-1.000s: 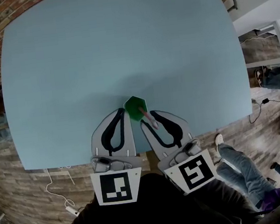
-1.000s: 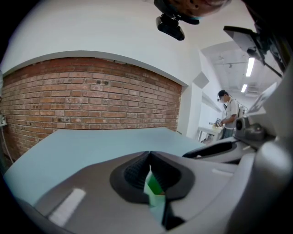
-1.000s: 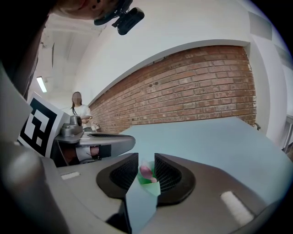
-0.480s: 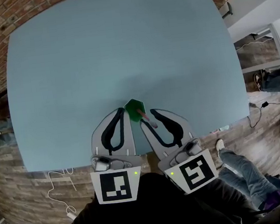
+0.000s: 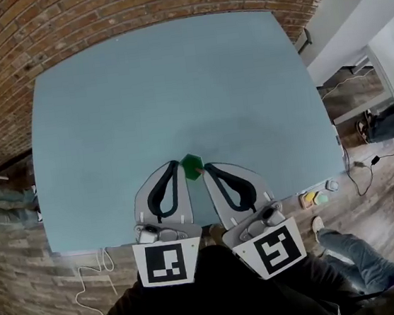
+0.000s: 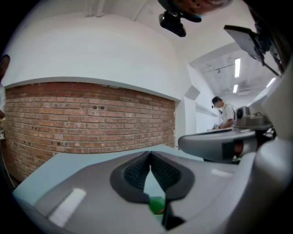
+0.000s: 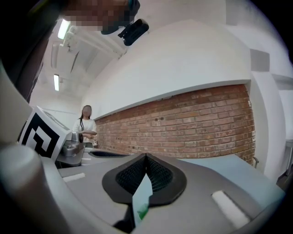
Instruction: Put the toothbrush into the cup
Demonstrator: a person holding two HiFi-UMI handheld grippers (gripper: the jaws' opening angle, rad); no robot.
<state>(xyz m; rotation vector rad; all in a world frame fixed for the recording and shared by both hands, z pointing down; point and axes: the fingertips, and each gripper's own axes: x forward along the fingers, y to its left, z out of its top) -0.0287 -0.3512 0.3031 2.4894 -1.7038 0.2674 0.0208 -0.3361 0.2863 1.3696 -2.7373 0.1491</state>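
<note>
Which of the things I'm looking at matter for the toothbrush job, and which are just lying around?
Job: green cup on the table; left tongs, shut; right tongs, jaws just closed, nothing between them; toothbrush, too hidden to tell.
Lying about: small items on the floor; bystander's leg.

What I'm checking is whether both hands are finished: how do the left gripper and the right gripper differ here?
The left gripper points straight up the head view; the right gripper leans inward toward it. The right gripper's jaws have just been closing, nothing between them; the left gripper's rest together. The left marker cube and the right marker cube show different patterns. Shared: both shut and empty, tips either side of the green cup.
</note>
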